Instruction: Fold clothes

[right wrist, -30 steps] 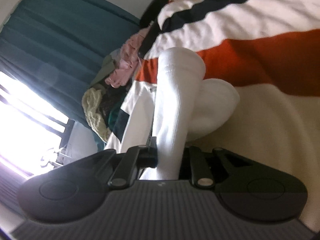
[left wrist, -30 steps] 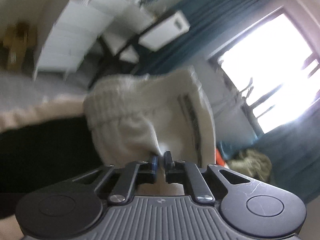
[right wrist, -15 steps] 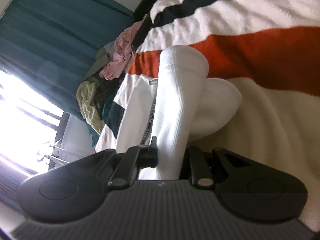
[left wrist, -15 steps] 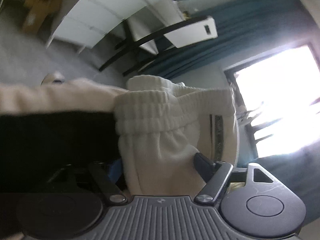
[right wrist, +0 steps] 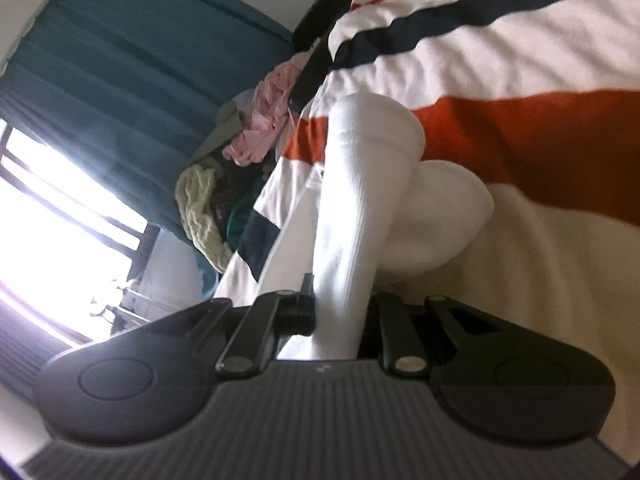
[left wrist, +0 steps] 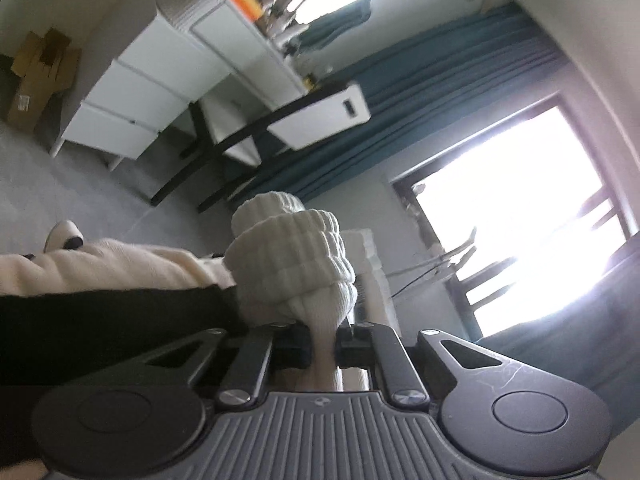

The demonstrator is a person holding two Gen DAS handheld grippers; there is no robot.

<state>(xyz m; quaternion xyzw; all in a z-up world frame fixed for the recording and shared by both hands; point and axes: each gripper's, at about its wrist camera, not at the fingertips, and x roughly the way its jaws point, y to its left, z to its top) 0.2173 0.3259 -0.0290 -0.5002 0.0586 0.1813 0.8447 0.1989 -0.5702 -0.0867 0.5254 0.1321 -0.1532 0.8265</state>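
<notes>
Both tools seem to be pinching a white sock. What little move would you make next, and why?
Probably lower the sock onto the striped blanket. Both the left gripper and the right gripper are shut on it, its cuff already looks bunched over, and it hangs above the bed.

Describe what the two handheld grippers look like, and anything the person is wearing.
Both the left gripper and right gripper are matte black, with ribbed grey bodies, round caps either side, silver screws on the linkage bars and a small logo. A black sleeve and cream garment show beside the left one.
</notes>
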